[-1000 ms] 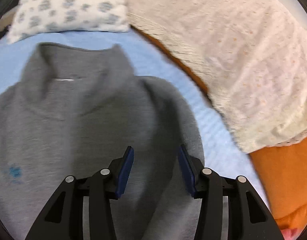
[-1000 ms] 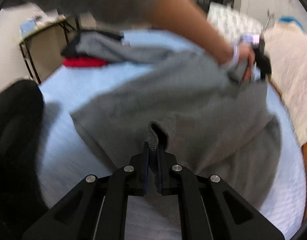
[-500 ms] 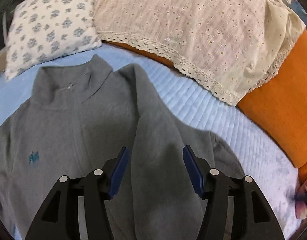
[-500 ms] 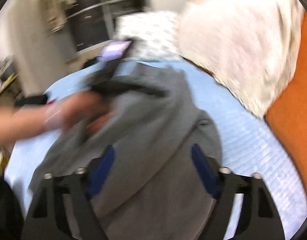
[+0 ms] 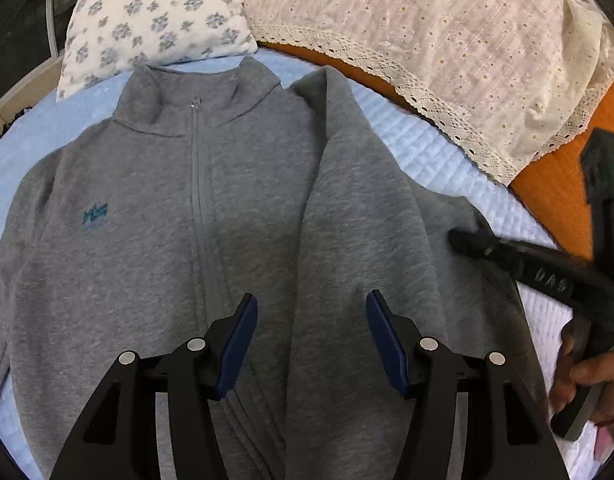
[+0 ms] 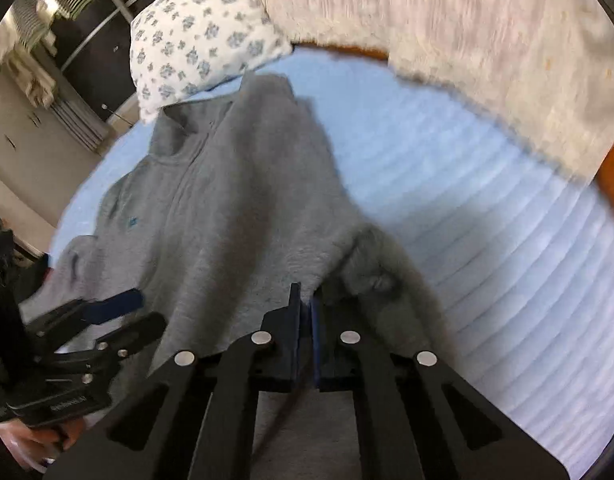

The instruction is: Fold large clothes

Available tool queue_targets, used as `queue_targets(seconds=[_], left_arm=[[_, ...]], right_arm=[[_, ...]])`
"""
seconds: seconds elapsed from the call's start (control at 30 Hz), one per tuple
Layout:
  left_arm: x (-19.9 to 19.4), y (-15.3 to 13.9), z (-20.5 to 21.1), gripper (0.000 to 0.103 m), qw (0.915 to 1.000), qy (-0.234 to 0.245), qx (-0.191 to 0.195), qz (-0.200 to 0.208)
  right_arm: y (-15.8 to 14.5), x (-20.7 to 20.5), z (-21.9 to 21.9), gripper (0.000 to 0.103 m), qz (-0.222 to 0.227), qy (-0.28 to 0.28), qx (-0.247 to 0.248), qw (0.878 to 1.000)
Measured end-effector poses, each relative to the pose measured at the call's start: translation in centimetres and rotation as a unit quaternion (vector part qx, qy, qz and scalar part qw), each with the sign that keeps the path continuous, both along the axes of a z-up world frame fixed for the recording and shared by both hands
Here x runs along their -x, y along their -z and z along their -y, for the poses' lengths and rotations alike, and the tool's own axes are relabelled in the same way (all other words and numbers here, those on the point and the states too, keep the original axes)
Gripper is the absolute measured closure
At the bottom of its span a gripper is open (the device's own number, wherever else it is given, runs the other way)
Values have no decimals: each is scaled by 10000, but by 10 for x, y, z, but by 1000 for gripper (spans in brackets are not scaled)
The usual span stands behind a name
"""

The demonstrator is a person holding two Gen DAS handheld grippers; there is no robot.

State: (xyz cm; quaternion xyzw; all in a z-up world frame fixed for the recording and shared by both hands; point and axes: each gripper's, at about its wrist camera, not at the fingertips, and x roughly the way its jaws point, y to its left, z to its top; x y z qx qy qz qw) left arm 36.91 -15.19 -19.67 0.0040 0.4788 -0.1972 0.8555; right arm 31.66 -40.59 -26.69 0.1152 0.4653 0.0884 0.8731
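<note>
the left gripper (image 5: pixel 311 344) hovers over the lower chest of the grey zip sweatshirt (image 5: pixel 155 240) with its jaws parted about halfway; the blue pads (image 5: pixel 239 340) stand clear of the cloth and nothing sits between them. the right gripper (image 6: pixel 305 320) has just snapped closed, its two pads pressed together; from its own camera no cloth shows between them, though the tips sit right at the folded edge of the sweatshirt near a bunched cuff (image 6: pixel 377 280) (whether a thin layer is pinched there i cannot tell). in the left wrist view the same gripper (image 5: pixel 463 240) comes in from 3 o'clock, its tip touching the sweatshirt's outer edge, with a hand (image 5: pixel 587 372) wrapped round its handle at 4 o'clock.

the sweatshirt lies face up on the pale blue quilted bed cover (image 5: pixel 427 140), collar toward 12 o'clock, zip shut, a small teal logo (image 5: pixel 95 216) at 9 o'clock. one sleeve is folded in over the chest, running from 1 o'clock down to 6 o'clock.

a flower-print pillow (image 5: pixel 155 24) touches the collar end at 11 o'clock. a cream lace-edged blanket (image 5: pixel 447 32) lies from 12 to 2 o'clock, over an orange cover (image 5: pixel 555 184). bare blue cover shows between the sweatshirt and the lace edge from 1 to 3 o'clock, and at 9 to 10 o'clock beside the shoulder.
</note>
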Motion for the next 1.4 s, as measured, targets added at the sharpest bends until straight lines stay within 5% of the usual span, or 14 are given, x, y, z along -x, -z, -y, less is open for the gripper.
queue_targets(seconds=[0.13, 0.37, 0.43, 0.5, 0.6, 0.73, 0.83, 0.97, 1.17, 1.4], left_arm=[[1, -3, 7, 43, 9998, 112, -153, 110], [10, 30, 25, 43, 9973, 363, -584, -263], [19, 24, 19, 43, 9974, 440, -567, -116], [26, 12, 3, 41, 9985, 367, -408, -16], [45, -13, -48, 28, 9999, -57, 36, 134], [73, -46, -135, 26, 9948, -933, 405, 26], [90, -62, -220, 16, 9811, -1889, 418, -59], [109, -69, -335, 15, 9532, -2975, 472, -255], [153, -90, -457, 20, 9241, -3778, 469, -323], [197, -109, -533, 21, 9329, -3536, 579, -373]], right_arm=[[-11, -7, 29, 98, 27, 395, 363, 9986], [21, -19, 25, 94, -477, 394, 717, 9955], [23, -15, 18, 79, -493, 458, 896, 9937], [14, -3, 14, 33, -214, 541, 1166, 9915], [-11, 25, 7, 27, 295, 660, 1254, 9895], [-45, 68, -15, 21, 861, 493, 1402, 9851], [-66, 111, -44, 21, 1315, 142, 1630, 9777], [-78, 142, -81, 19, 1501, -264, 1578, 9756], [-84, 170, -141, 19, 1369, -708, 1234, 9803], [-92, 192, -208, 19, 1442, -1118, 1040, 9777]])
